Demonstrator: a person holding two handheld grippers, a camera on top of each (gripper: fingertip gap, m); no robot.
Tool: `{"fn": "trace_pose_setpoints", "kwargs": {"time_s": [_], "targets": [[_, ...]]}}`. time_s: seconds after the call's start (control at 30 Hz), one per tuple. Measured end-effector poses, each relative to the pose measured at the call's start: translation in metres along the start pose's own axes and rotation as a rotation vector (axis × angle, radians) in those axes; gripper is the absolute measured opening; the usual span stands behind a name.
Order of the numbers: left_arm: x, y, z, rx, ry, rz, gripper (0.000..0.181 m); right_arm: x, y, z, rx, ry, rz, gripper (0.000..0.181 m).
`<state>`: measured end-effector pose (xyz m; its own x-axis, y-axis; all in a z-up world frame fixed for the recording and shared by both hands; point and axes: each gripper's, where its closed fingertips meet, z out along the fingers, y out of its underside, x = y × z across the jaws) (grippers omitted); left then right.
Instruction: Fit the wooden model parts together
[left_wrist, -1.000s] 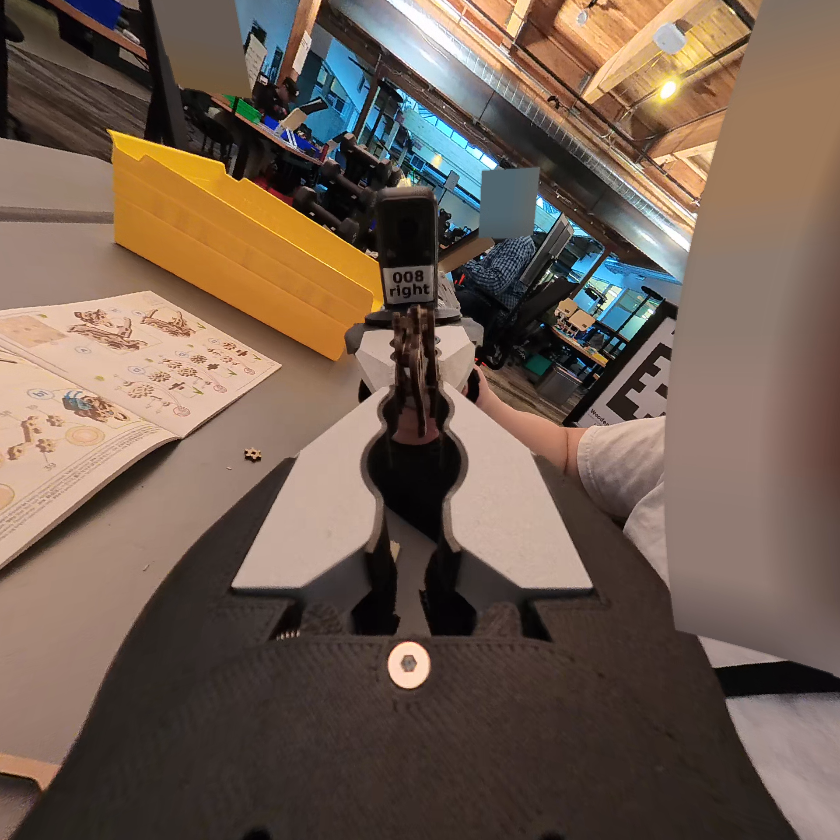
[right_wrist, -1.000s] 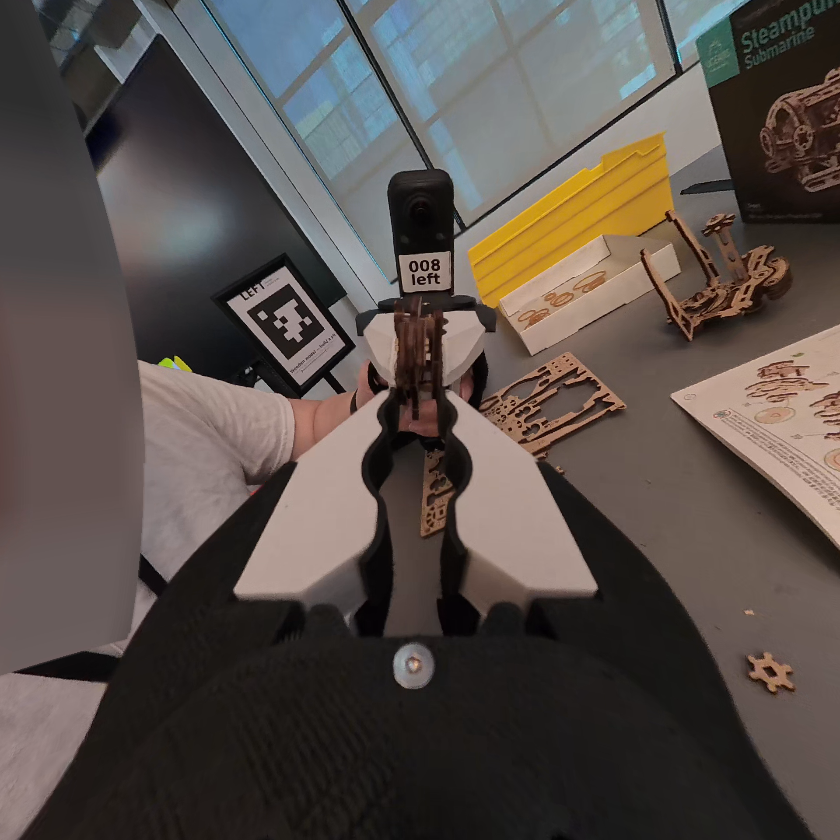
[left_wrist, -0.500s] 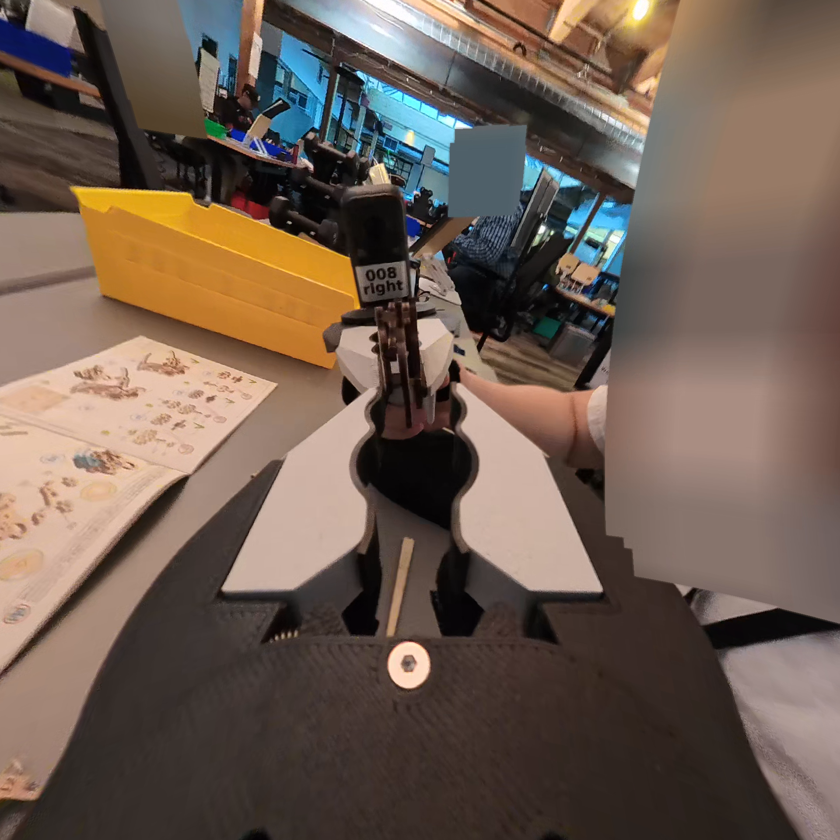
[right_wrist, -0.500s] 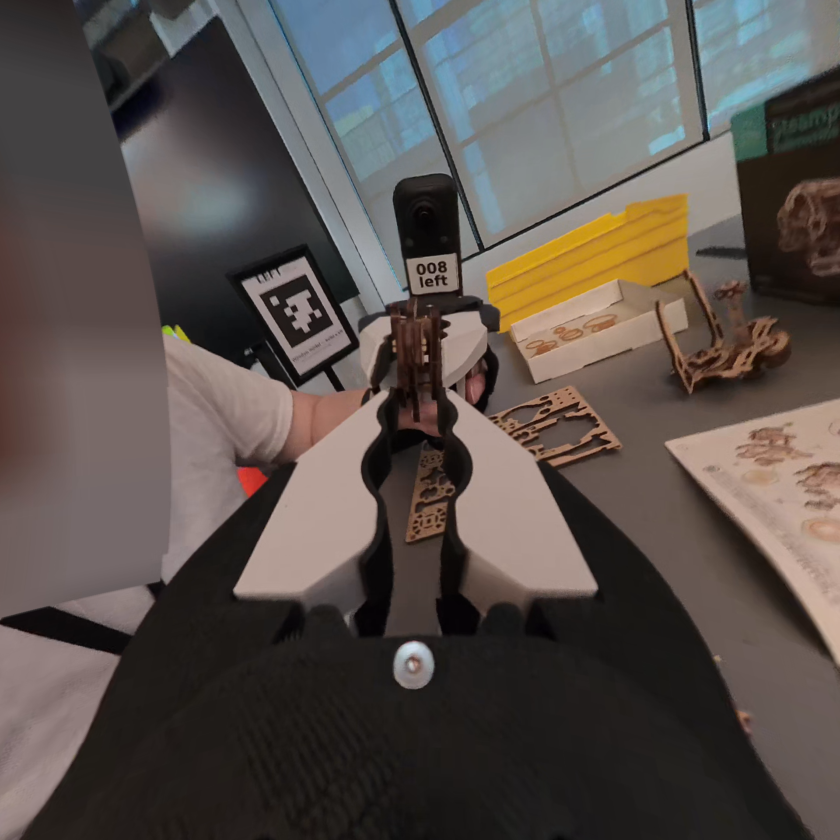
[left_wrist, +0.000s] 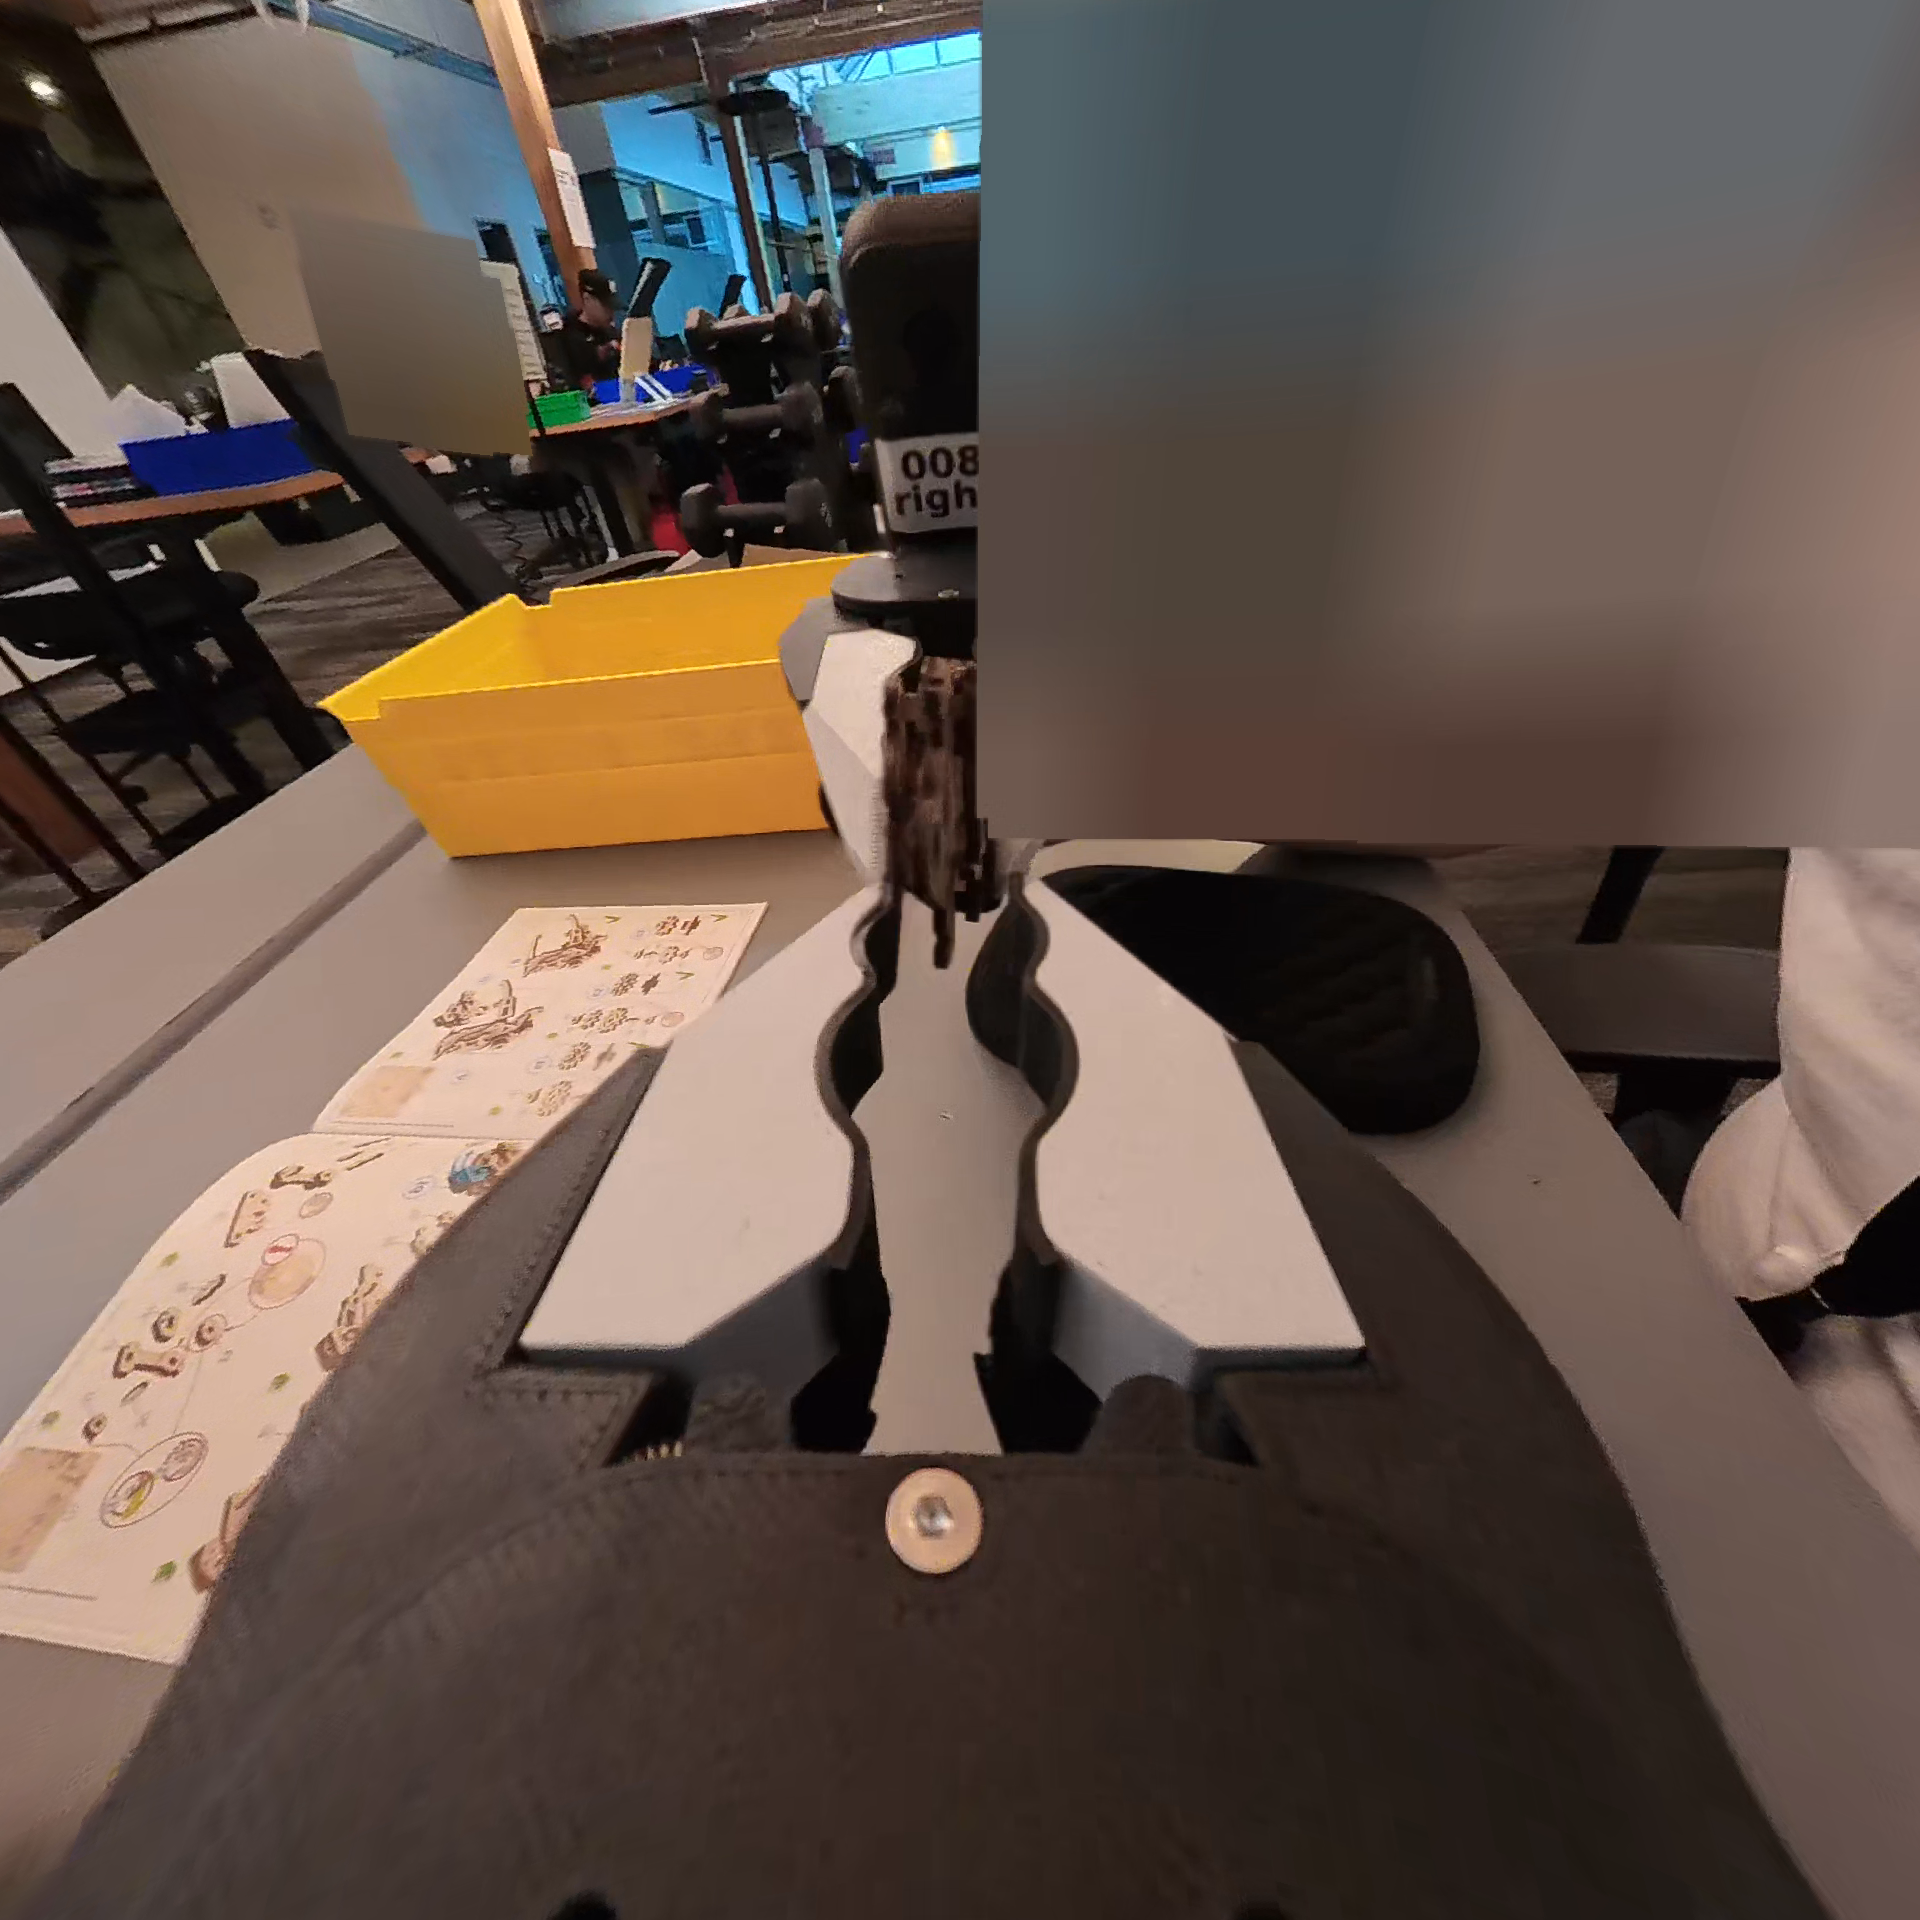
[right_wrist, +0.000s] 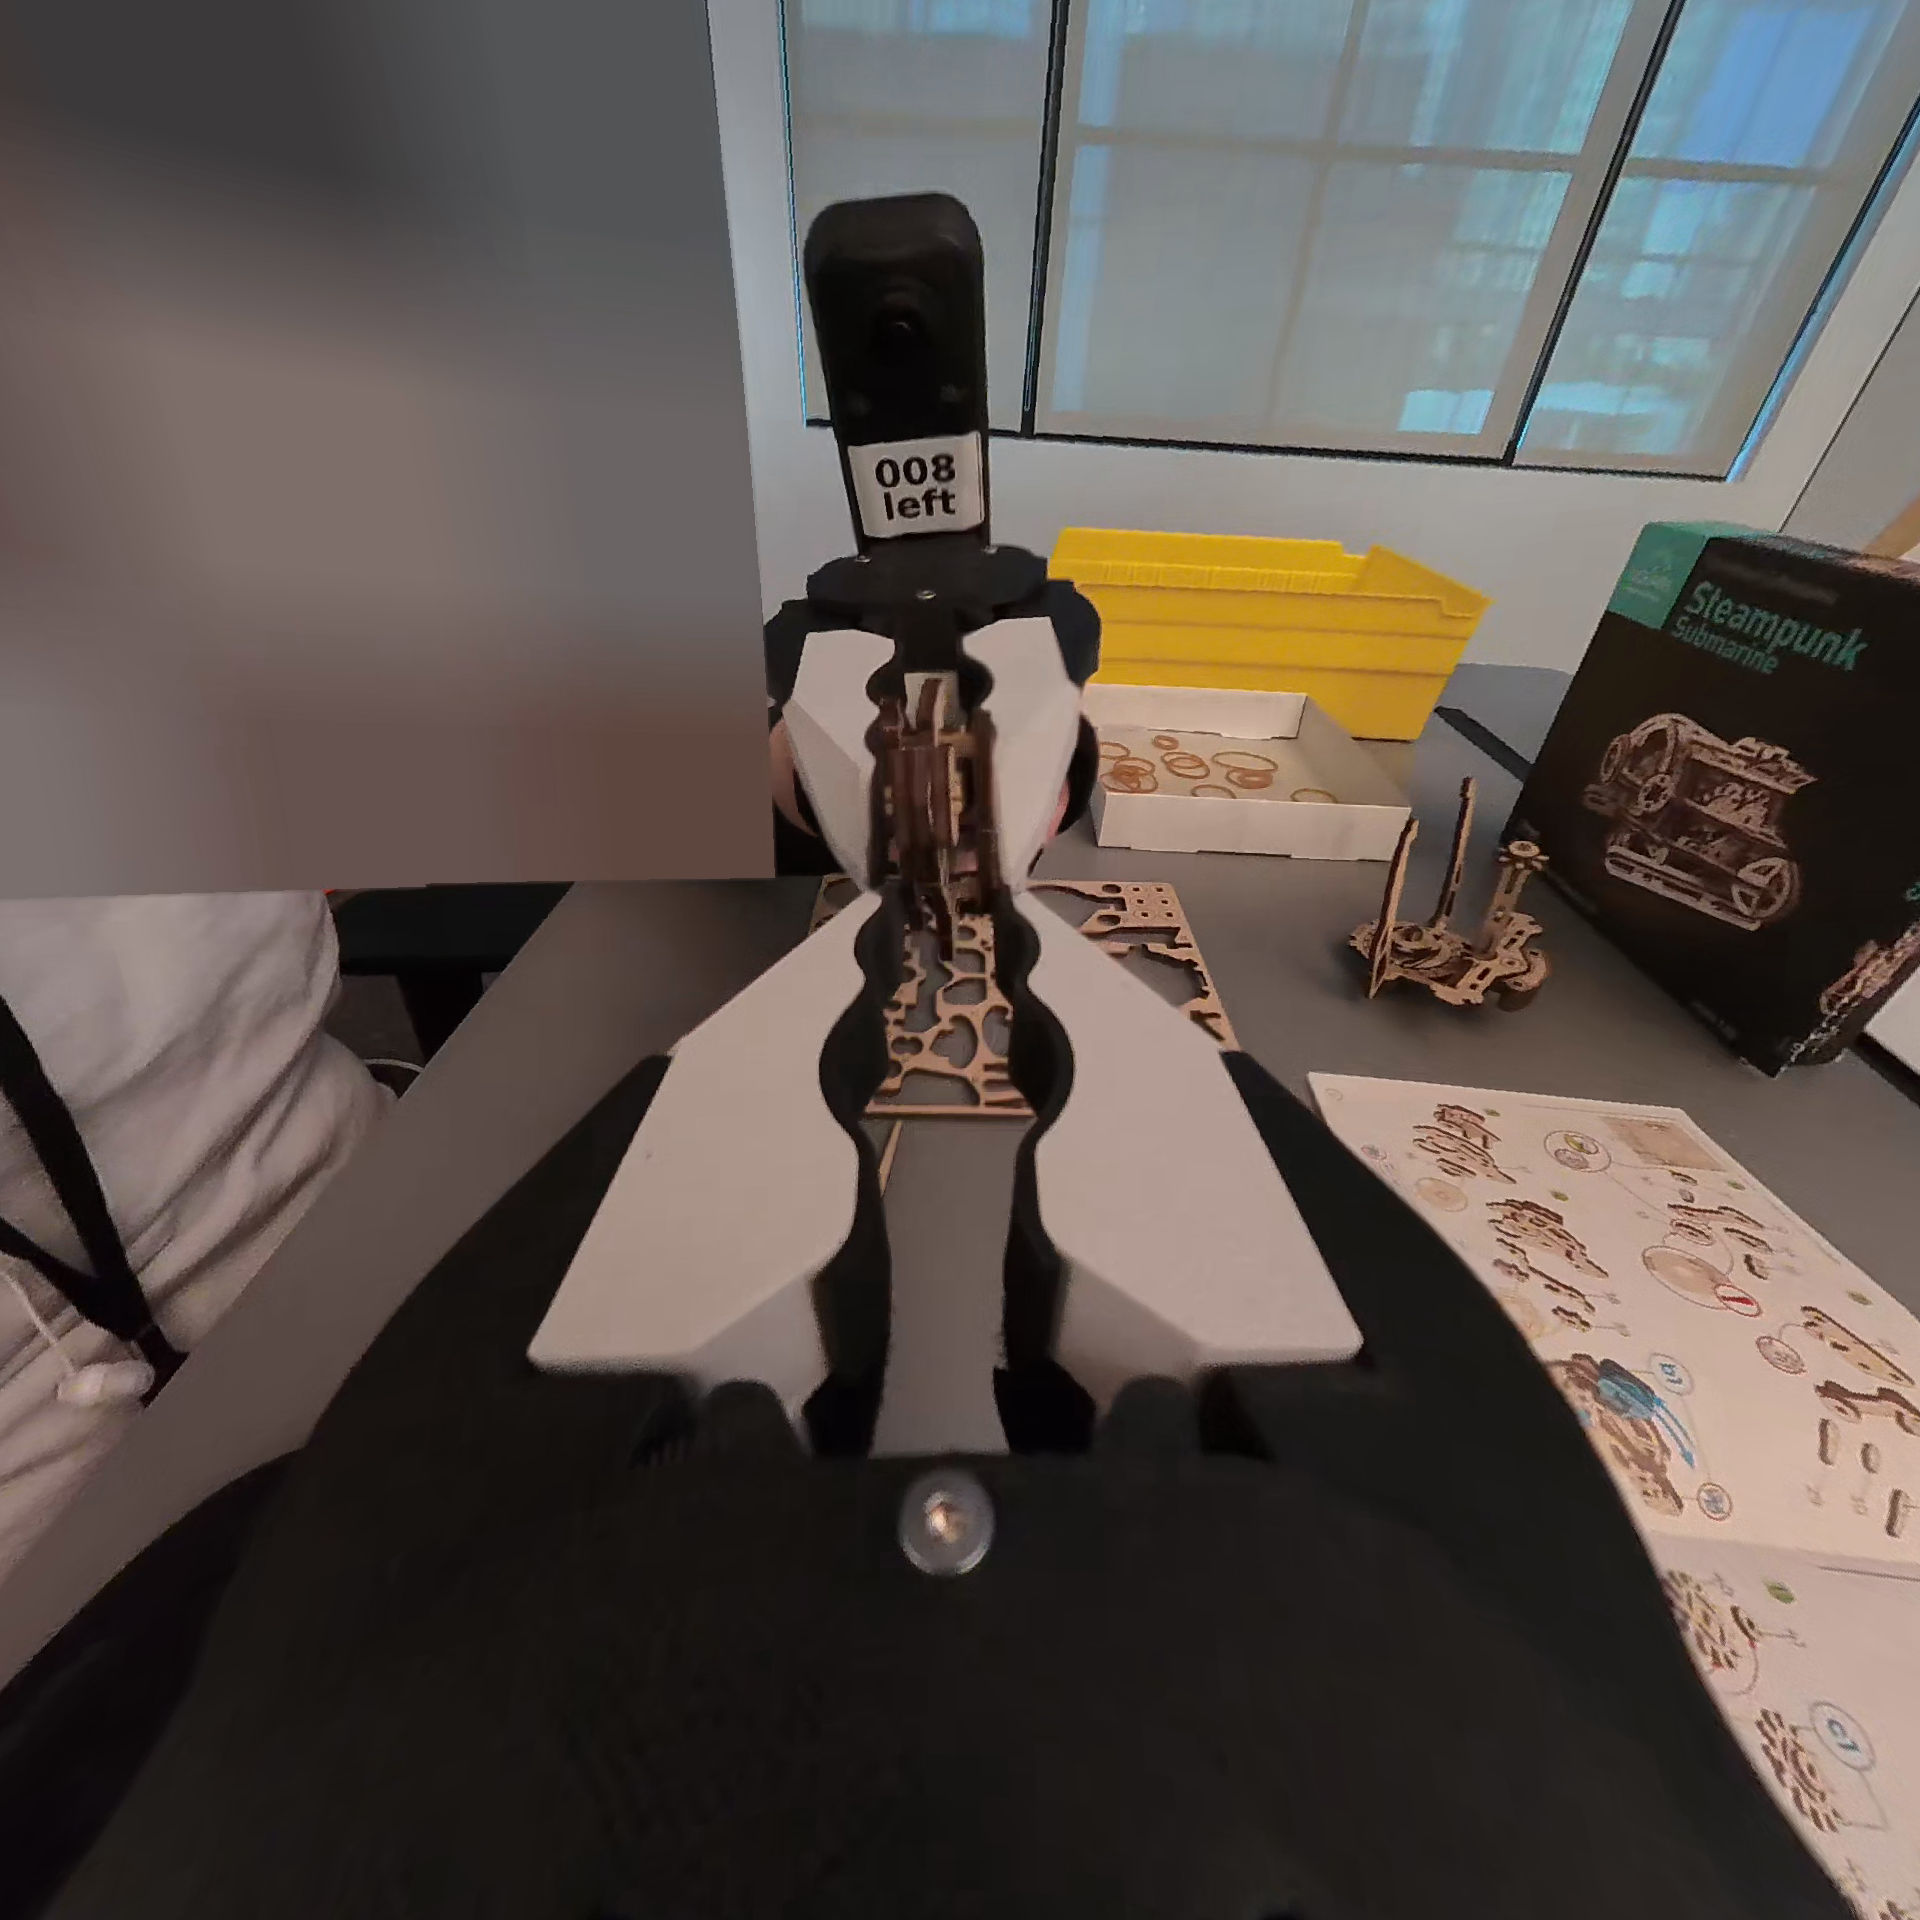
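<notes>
A small dark wooden sub-assembly of stacked laser-cut pieces is held in the air above the grey table. It also shows in the right wrist view. My left gripper is shut on its near end. My right gripper is shut on the opposite end. The two grippers face each other tip to tip. The right gripper's fingers are partly hidden behind a blurred patch. The left gripper's fingers show fully in the right wrist view.
An open instruction booklet lies on the table, with a yellow bin behind it. A punched plywood sheet lies below the grippers. A white tray of rubber rings, a part-built wooden frame and the kit box stand right. A black chair seat sits off the table edge. The tips of both grippers are at nearly the same place.
Both grippers have swung round and tilted together, still joined on the sub-assembly. The views now look more level across the table. Neither grip has changed.
</notes>
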<state>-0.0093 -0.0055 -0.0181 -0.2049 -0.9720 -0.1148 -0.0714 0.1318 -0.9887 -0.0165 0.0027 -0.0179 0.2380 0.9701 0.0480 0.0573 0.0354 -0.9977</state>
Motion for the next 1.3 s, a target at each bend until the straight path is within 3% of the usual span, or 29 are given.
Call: {"fn": "trace_pose_setpoints", "kwargs": {"time_s": [0.17,0.27,0.57,0.63,0.87,0.9,0.97,1.17,1.23,1.3], "targets": [[0.0,-0.004,-0.003,0.014,-0.012,0.033,0.019,-0.001,0.008,0.002,-0.083,0.015,-0.017,0.014],[0.0,0.003,-0.001,-0.026,-0.006,0.036,0.008,-0.004,0.013,0.005,-0.118,0.003,-0.028,0.014],[-0.013,-0.014,-0.002,0.116,-0.044,-0.164,0.008,0.002,-0.005,0.006,0.02,0.065,0.007,0.025],[-0.006,-0.016,-0.001,0.138,0.004,-0.161,0.008,-0.001,-0.008,0.007,0.03,0.066,-0.023,0.014],[0.001,-0.013,-0.004,0.136,0.063,-0.077,0.009,-0.007,-0.003,0.01,-0.007,0.005,0.035,0.014],[-0.001,-0.011,-0.005,0.118,0.059,-0.078,0.016,-0.008,-0.001,0.01,-0.029,0.008,0.019,0.014],[-0.001,-0.01,-0.005,0.092,0.064,-0.087,0.054,-0.007,0.0,0.01,-0.06,0.027,-0.008,0.014],[0.008,0.002,0.003,-0.016,0.028,0.054,0.029,-0.01,0.014,0.014,-0.181,0.046,-0.093,0.014],[0.008,0.002,0.004,-0.013,0.022,0.052,0.028,-0.009,0.015,0.014,-0.199,0.065,-0.119,0.014],[0.009,-0.003,0.001,0.02,0.047,0.02,0.015,-0.01,0.012,0.014,-0.177,0.06,-0.116,0.014]]}}
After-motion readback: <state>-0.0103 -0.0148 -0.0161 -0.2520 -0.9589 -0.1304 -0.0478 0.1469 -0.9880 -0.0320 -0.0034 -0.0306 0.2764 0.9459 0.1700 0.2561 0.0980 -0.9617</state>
